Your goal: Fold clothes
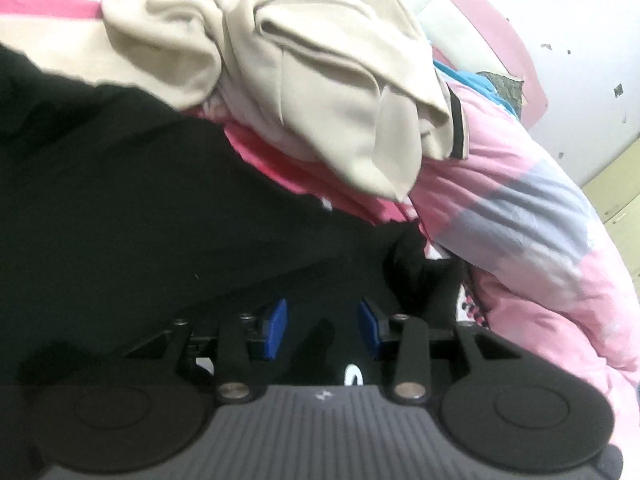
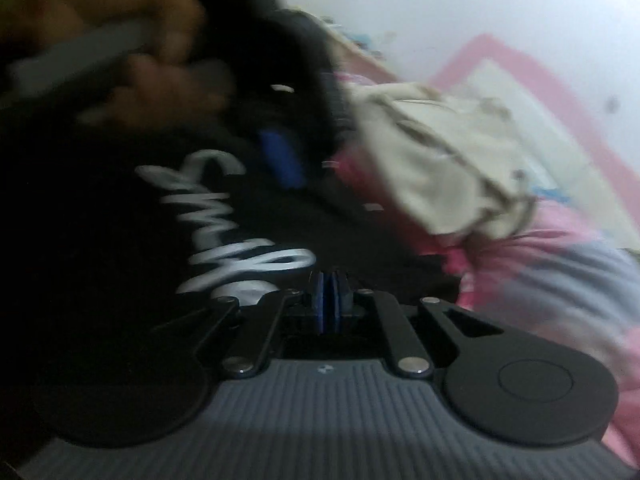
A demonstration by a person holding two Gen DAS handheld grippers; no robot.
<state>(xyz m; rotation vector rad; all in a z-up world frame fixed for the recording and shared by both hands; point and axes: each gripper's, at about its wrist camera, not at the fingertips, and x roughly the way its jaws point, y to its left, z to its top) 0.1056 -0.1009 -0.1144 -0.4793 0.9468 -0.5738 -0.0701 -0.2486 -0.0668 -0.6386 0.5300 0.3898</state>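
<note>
**Black garment under both grippers, beige heap beyond**

I am looking down both wrist cameras at a black garment spreading over pink bedding. I am taking that garment as my landmark. Beyond it, a crumpled beige garment is lying on the bedding, its near fold hanging just past the black cloth's far edge.

My left gripper is hovering over the black garment with its blue pads standing part-way apart — black cloth is showing in the gap, but I cannot tell whether the pads are pressing on it.

My right gripper is sitting at the black garment's near edge, beside its white lettering, with the pads pressed together; whether any cloth is caught between them I cannot tell. The right view is blurring badly. In it a hand is gripping the left tool's handle above the black garment — its blue pad is showing just over the cloth.
</note>
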